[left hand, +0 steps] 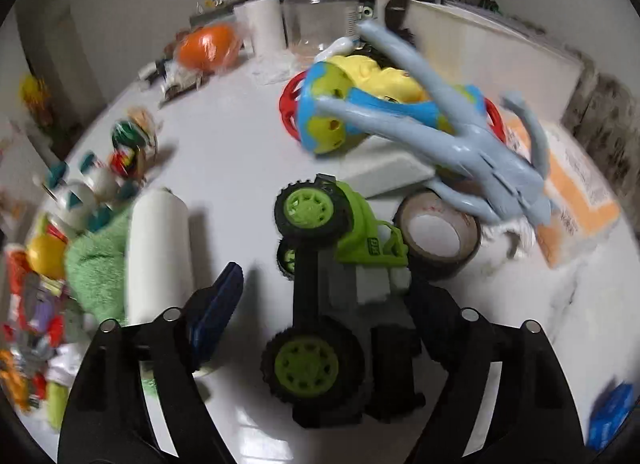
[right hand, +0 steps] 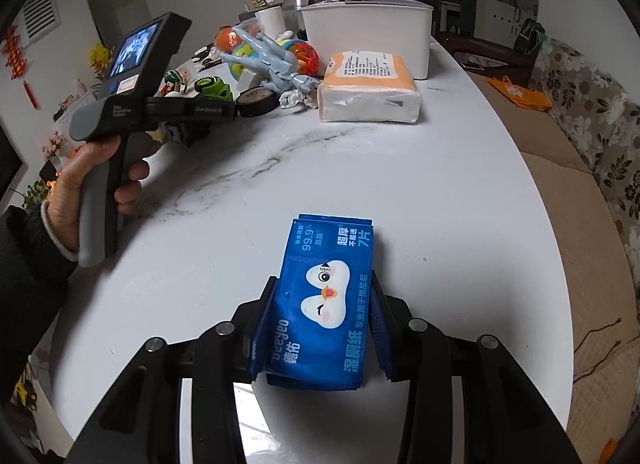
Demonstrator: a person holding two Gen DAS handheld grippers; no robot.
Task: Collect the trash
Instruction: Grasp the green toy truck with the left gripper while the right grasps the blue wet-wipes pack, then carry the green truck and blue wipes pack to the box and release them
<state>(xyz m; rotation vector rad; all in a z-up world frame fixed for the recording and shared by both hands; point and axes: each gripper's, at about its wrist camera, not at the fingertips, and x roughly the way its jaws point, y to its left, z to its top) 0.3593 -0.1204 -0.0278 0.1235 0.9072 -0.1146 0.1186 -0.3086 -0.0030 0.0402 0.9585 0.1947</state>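
In the right wrist view my right gripper [right hand: 324,286] is shut on a blue wet-wipes pack [right hand: 326,264], its pads pressing both long sides just above the white marble table [right hand: 400,183]. A crumpled white paper ball [right hand: 294,97] lies far off beside the tape roll [right hand: 256,101]. In the left wrist view my left gripper [left hand: 324,288] stands open over a green toy truck [left hand: 340,232] lying on its side between the fingers, with a gap showing at the left pad [left hand: 218,304]. A person's hand [right hand: 100,191] holds that gripper's handle.
A blue-grey toy figure [left hand: 460,135], a coloured ball toy [left hand: 332,111], a white roll [left hand: 160,248] and a green cloth [left hand: 96,264] crowd the truck. A white bin [right hand: 368,35] and an orange tissue pack [right hand: 368,87] stand at the back. A sofa [right hand: 580,143] runs along the right.
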